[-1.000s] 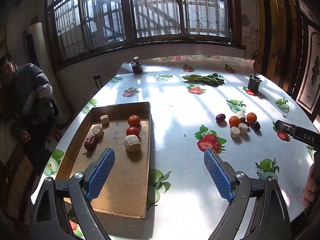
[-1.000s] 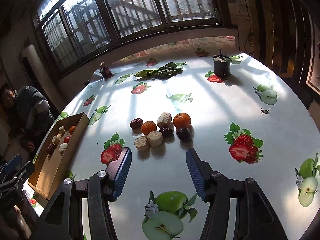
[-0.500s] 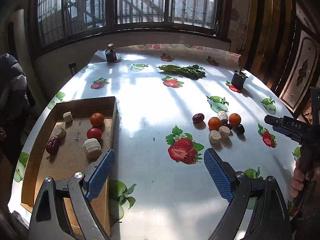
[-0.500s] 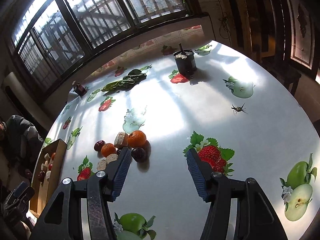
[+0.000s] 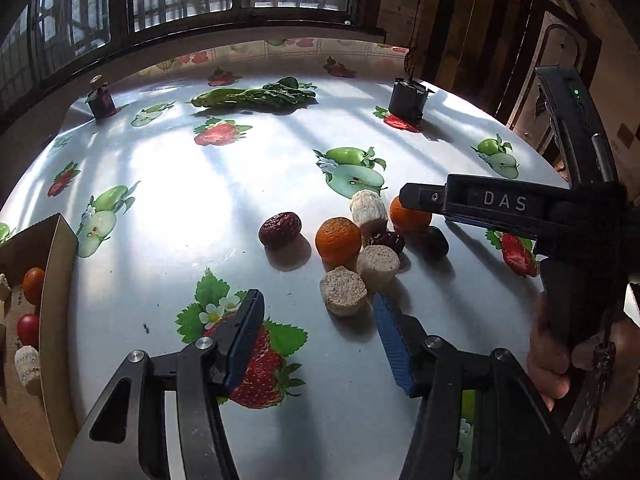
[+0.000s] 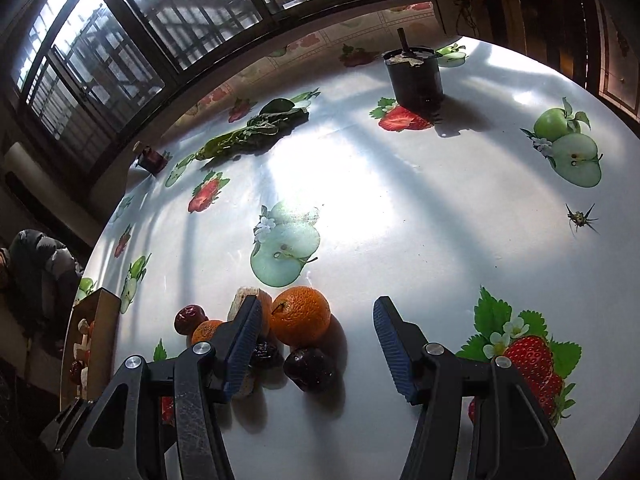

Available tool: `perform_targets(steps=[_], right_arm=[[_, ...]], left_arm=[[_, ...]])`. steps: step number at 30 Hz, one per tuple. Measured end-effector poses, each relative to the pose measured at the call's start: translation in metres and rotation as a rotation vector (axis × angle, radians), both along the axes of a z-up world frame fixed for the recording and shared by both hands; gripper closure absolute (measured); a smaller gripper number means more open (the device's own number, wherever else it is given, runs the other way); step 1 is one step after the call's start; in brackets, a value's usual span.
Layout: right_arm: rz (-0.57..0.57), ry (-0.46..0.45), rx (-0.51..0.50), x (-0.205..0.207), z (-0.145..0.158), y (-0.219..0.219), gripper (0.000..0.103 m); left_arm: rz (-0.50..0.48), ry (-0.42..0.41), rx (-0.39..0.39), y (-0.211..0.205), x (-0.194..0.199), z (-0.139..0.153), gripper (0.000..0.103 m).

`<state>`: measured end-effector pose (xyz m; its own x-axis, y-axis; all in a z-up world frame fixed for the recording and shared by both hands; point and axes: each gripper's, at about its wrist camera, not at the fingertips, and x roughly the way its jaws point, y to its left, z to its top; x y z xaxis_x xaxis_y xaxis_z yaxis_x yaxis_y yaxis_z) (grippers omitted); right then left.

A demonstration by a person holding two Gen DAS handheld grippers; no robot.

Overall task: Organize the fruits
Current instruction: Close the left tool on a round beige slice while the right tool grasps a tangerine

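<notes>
A cluster of fruit lies mid-table: an orange (image 5: 338,239), a red date (image 5: 279,229), beige cut pieces (image 5: 343,290) and a dark plum (image 5: 435,241). My left gripper (image 5: 318,334) is open just in front of the nearest beige piece. The cardboard box (image 5: 60,264) at the left edge holds several fruits. In the right wrist view, my right gripper (image 6: 316,344) is open, low over the table, with a large orange (image 6: 300,315) and the dark plum (image 6: 309,368) by its left finger. The right gripper also shows in the left wrist view (image 5: 416,196), above the cluster.
A bunch of green leaves (image 5: 256,98), a small dark jar (image 5: 101,98) and a black pot (image 5: 408,98) stand at the far side of the table. A person (image 6: 40,272) sits beyond the table's left edge.
Both grippers have moved in close to the fruit cluster. The left one swung right, away from the box. The right one came down beside the large orange.
</notes>
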<state>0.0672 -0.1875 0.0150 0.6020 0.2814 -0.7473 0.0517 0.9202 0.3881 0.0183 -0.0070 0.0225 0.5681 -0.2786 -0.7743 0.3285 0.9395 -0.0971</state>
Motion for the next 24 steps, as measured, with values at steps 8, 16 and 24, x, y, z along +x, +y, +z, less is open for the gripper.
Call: perform_targets(steps=[8, 16, 24], right_arm=[[0.032, -0.025, -0.025, 0.005, -0.004, 0.006, 0.041], [0.06, -0.026, -0.032, 0.004, -0.005, 0.014, 0.062], [0.059, -0.038, -0.009, 0.005, -0.008, 0.017, 0.061]], left_arm=[[-0.079, 0.043, -0.054, -0.007, 0.013, -0.016, 0.069], [-0.07, 0.027, -0.074, -0.006, 0.011, -0.018, 0.075], [-0.075, 0.01, -0.038, -0.013, 0.008, -0.017, 0.076]])
